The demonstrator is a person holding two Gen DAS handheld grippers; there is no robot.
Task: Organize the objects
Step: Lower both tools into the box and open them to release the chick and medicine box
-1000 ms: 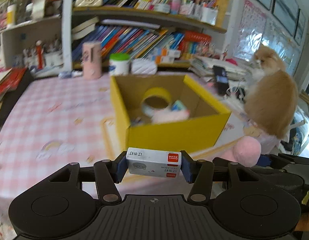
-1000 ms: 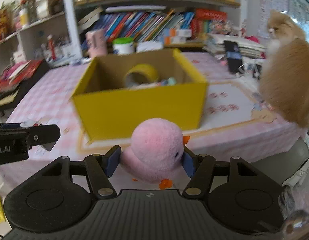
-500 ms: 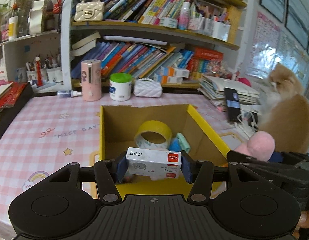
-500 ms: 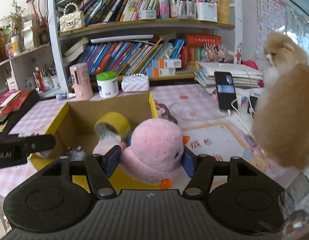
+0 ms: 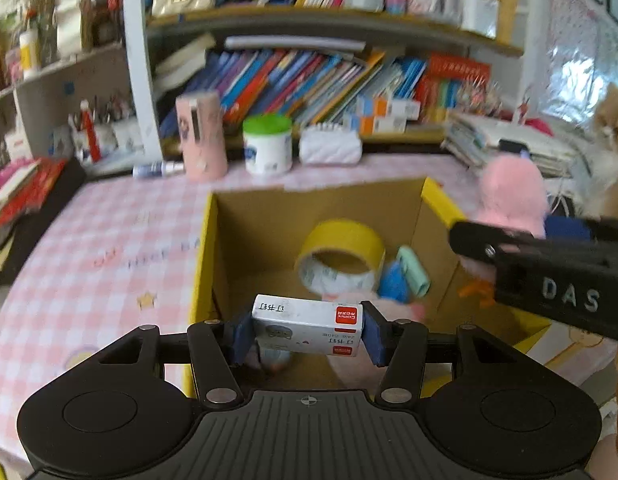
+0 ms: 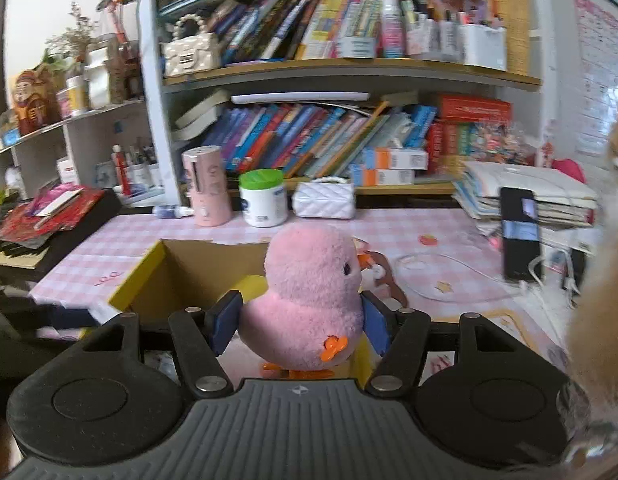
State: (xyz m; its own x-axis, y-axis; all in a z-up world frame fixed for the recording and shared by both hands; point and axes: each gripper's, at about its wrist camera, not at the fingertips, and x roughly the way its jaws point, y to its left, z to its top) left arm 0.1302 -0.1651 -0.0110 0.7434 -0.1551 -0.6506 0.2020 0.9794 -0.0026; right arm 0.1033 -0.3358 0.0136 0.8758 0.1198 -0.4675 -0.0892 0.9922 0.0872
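My left gripper (image 5: pixel 307 334) is shut on a small white staple box (image 5: pixel 307 325) with a red label, held over the near side of the open yellow cardboard box (image 5: pixel 205 264). Inside the box lie a yellow tape roll (image 5: pixel 341 256), blue and green small items (image 5: pixel 405 278) and something pink. My right gripper (image 6: pixel 299 322) is shut on a pink plush chick (image 6: pixel 309 292) with orange feet, over the box's right part (image 6: pixel 143 276). The chick (image 5: pixel 513 196) and the right gripper's finger show in the left wrist view at the right.
The box stands on a pink checked tablecloth (image 5: pixel 89 264). Behind it are a pink cylinder (image 6: pixel 207 186), a green-lidded jar (image 6: pixel 263 198) and a white purse (image 6: pixel 324 199) before bookshelves. A phone (image 6: pixel 519 234), cables and a paper stack are at right, with a fluffy cat (image 5: pixel 613 152).
Both grippers have risen and moved forward over the box with their loads. The right gripper has tilted up, so the chick now sits upright above the box's right side.
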